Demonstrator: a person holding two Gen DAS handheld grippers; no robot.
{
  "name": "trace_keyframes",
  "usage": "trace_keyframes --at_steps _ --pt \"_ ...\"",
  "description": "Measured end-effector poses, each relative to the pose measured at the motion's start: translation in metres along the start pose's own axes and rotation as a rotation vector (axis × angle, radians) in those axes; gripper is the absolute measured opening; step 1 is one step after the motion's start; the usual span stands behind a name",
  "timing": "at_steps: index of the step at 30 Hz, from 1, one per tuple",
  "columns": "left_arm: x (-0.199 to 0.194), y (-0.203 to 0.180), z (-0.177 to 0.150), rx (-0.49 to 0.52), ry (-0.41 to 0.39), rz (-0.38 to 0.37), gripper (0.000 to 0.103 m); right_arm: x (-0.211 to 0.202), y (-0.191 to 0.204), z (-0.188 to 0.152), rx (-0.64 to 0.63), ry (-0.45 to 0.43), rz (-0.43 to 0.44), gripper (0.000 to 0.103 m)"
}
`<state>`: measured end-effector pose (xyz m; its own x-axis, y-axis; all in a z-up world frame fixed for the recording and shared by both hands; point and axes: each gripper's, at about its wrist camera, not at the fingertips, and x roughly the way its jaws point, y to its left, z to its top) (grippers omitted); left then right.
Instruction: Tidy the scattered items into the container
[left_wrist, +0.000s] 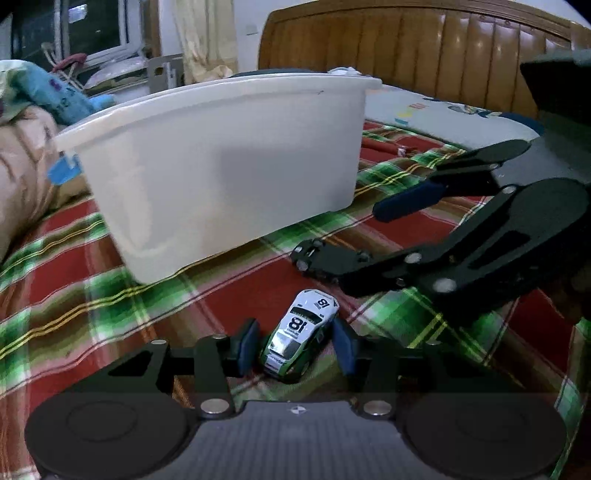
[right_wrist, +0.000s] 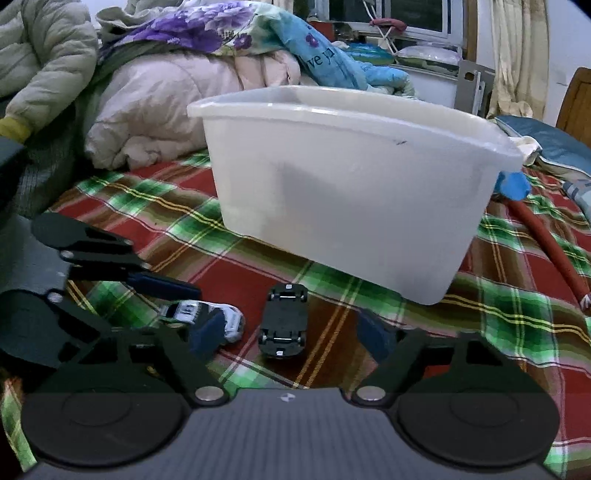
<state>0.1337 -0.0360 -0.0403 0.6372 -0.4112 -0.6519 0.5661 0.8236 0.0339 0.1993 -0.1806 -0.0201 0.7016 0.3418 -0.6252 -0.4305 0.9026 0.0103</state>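
The left claw straddled the white car on the bed, pads seemingly just short of it. The right claw, half open, framed the overturned black car beside the tub. Off-centre closing could squirt either car away.

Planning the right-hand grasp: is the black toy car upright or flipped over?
Flipped over. The black toy car lies on its roof on the plaid blanket, underside, axles and four wheels facing up.
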Motion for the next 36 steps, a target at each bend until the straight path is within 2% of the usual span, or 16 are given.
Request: trace_keyframes --at_steps 1,3,8,9,10,11,24,29,31,36 --pt "-0.002 0.001 -0.002 -0.007 0.001 0.009 0.047 0.003 0.000 0.000 0.003 0.008 -0.003 0.060" --pt "-0.004 0.005 -0.004 -0.022 0.005 0.028 0.047 0.010 0.001 -0.002 0.011 0.018 -0.005 0.057" --pt "-0.009 0.011 -0.007 -0.069 0.007 0.048 0.047 0.019 0.002 -0.006 0.016 0.031 -0.012 0.055" --pt "-0.008 0.013 -0.006 -0.072 0.008 0.050 0.047 0.018 0.003 -0.007 0.013 0.029 -0.012 0.048" --pt "-0.006 0.013 -0.005 -0.075 0.009 0.052 0.047 0.018 0.002 -0.007 0.013 0.030 -0.009 0.036" --pt "-0.005 0.013 -0.004 -0.080 0.010 0.054 0.047 0.018 0.002 -0.007 0.015 0.031 -0.008 0.033" --pt "-0.012 0.012 0.005 -0.131 0.008 0.102 0.047 -0.002 0.003 -0.003 0.014 -0.002 -0.009 0.033" --pt "-0.030 0.011 0.014 -0.140 -0.011 0.127 0.046 -0.023 0.001 0.006 0.005 -0.032 -0.012 0.033" --pt "-0.040 0.009 0.020 -0.133 -0.022 0.135 0.039 -0.034 0.002 0.011 -0.004 -0.050 -0.014 0.033" --pt "-0.072 0.011 0.042 -0.130 -0.065 0.148 0.039 -0.066 0.001 0.030 -0.019 -0.112 -0.011 0.033"
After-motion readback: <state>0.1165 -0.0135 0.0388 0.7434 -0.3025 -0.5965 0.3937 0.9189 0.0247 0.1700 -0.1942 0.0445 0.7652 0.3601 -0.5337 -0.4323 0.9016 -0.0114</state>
